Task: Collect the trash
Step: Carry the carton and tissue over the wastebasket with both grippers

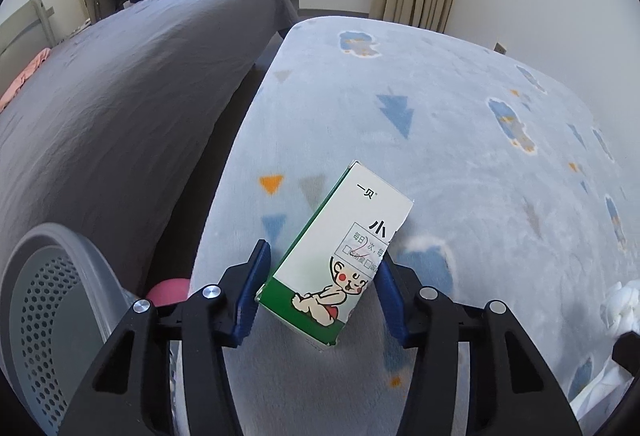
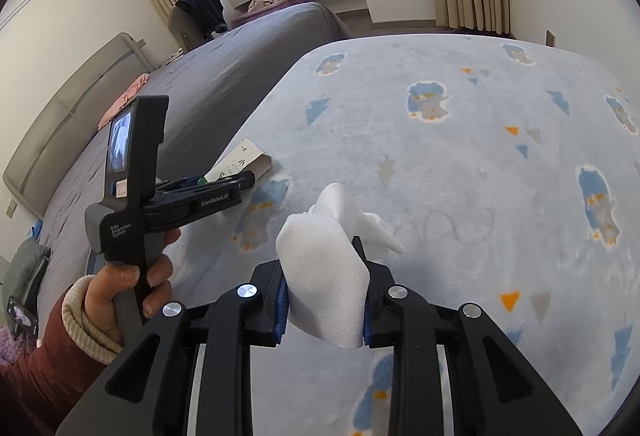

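Note:
A white and green medicine box (image 1: 340, 256) with a cartoon baby lies tilted on the light blue blanket (image 1: 460, 156). My left gripper (image 1: 324, 256) has its blue pads against the box's two sides and is shut on it. From the right wrist view, a hand (image 2: 120, 292) in a red sleeve holds that left gripper (image 2: 244, 180) over the box (image 2: 244, 156). A crumpled white tissue (image 2: 328, 276) sits between the pads of my right gripper (image 2: 324, 280), which is shut on it just above the blanket (image 2: 480, 156). The tissue (image 1: 620, 308) also shows at the left wrist view's right edge.
A grey perforated basket (image 1: 40, 296) stands on the floor at lower left, beside a pink object (image 1: 168, 292). A bed with a grey cover (image 1: 120, 96) runs along the left, with a narrow dark gap between the two beds. Curtains and a window lie beyond.

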Demonstrator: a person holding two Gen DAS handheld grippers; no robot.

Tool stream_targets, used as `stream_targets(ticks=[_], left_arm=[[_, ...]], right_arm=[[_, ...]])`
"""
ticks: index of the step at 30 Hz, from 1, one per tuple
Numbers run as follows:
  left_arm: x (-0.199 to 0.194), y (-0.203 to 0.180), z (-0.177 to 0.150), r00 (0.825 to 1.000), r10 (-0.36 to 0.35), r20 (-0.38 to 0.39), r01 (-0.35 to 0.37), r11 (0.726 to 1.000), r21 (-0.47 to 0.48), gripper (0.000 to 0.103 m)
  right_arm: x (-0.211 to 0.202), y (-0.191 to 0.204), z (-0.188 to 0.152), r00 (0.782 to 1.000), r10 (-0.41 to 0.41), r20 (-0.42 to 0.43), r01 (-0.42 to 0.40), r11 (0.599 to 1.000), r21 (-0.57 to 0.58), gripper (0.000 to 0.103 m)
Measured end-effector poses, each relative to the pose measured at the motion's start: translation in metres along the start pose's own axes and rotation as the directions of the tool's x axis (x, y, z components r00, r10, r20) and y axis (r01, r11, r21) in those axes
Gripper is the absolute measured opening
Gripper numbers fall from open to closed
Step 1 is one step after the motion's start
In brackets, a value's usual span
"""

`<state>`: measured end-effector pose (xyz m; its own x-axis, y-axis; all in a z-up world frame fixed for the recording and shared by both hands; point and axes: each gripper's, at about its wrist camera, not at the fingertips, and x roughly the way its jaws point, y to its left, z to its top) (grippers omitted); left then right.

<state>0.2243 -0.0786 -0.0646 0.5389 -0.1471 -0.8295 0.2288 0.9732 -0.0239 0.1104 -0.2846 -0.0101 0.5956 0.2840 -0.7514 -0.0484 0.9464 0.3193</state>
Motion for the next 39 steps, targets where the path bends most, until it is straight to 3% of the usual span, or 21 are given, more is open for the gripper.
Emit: stream_targets(ticks=[11, 21, 29, 39], left_arm=[[-0.041, 0.002, -0.038, 1.000, -0.004, 0.012, 0.004, 1.000, -0.024, 0.047], [-0.101, 0.025, -0.074, 0.996, 0.016, 0.086, -0.010, 0.998, -0.065, 0.047], [-0.137, 0.058, -0.093, 0.991, 0.043, 0.125, -0.031, 0.995, -0.099, 0.047], [-0.165, 0.112, -0.104, 0.980, 0.092, 0.177, -0.065, 0.986, -0.151, 0.047]], right_arm=[[-0.003, 0.001, -0.003, 1.000, 0.004, 0.003, -0.004, 1.000, -0.003, 0.026], [-0.005, 0.017, -0.014, 1.000, -0.001, 0.015, 0.001, 1.000, -0.013, 0.026], [-0.014, 0.065, -0.019, 0.999, 0.006, 0.052, -0.002, 0.997, -0.083, 0.026], [0.006, 0.145, -0.022, 0.996, 0.087, 0.032, -0.081, 0.985, -0.150, 0.026]])
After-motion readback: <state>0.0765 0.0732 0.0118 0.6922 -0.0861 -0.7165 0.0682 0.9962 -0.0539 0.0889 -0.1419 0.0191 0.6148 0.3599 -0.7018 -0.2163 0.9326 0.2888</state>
